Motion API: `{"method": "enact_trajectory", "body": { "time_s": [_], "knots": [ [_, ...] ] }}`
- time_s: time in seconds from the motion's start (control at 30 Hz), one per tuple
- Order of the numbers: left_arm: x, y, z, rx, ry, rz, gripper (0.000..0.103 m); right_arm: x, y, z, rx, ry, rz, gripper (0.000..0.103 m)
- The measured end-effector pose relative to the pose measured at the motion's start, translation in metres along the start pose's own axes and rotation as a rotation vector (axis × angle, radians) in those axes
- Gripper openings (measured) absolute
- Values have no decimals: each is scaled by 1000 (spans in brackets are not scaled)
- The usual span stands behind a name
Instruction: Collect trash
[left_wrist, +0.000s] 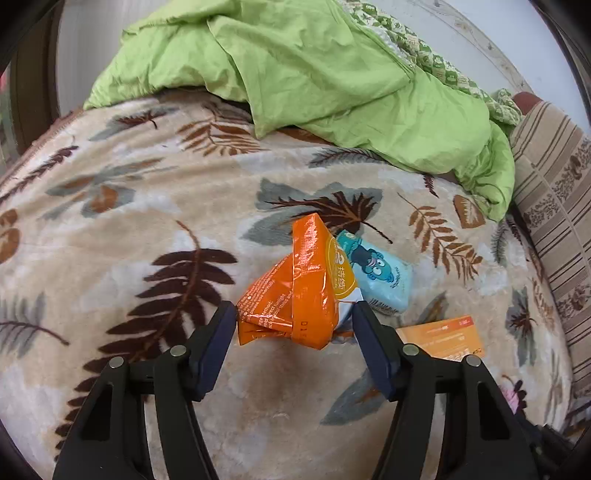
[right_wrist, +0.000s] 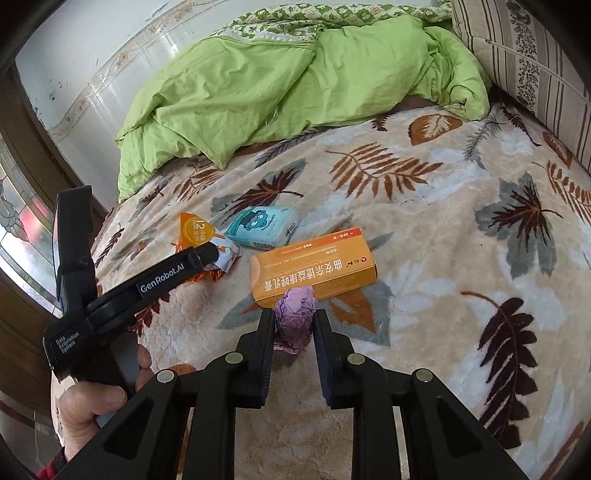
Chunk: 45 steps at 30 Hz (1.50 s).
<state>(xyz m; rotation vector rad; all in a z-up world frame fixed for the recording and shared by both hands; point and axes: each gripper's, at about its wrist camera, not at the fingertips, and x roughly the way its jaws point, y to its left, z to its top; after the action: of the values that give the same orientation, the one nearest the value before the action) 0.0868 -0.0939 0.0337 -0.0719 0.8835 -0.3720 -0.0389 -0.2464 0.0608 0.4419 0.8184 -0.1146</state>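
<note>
A crumpled orange wrapper lies on the leaf-patterned blanket, between the fingers of my left gripper; the jaws stand wide and seem to touch its sides. The wrapper also shows in the right wrist view, partly behind the left gripper. My right gripper is shut on a crumpled purple paper ball. An orange medicine box lies just beyond the ball and shows in the left wrist view. A light blue tissue pack lies behind the wrapper, also in the right wrist view.
A rumpled green duvet is heaped at the back of the bed. A striped pillow lies at the right. A person's hand holds the left gripper's handle. A white wall stands behind.
</note>
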Motion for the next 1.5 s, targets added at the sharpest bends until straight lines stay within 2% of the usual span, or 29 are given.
{"method": "enact_trajectory", "body": {
  "time_s": [0.27, 0.43, 0.63, 0.87, 1.07, 1.5],
  "knots": [
    [-49, -3, -23, 43, -81, 78, 63, -15, 2, -4, -12, -41, -1, 22],
    [-92, -11, -43, 86, -167, 135, 63, -33, 3, -12, -26, -80, -10, 22],
    [-133, -19, -71, 156, -201, 167, 63, -63, 2, -26, -69, -145, -35, 22],
    [-171, -22, -108, 201, -221, 171, 63, -88, 1, -49, -56, -153, 3, 22],
    [-173, -20, -116, 192, -224, 188, 63, -97, 9, -66, -78, -150, 23, 22],
    [-165, -17, -116, 189, -218, 192, 63, -90, 10, -64, -80, -147, 19, 22]
  ]
}}
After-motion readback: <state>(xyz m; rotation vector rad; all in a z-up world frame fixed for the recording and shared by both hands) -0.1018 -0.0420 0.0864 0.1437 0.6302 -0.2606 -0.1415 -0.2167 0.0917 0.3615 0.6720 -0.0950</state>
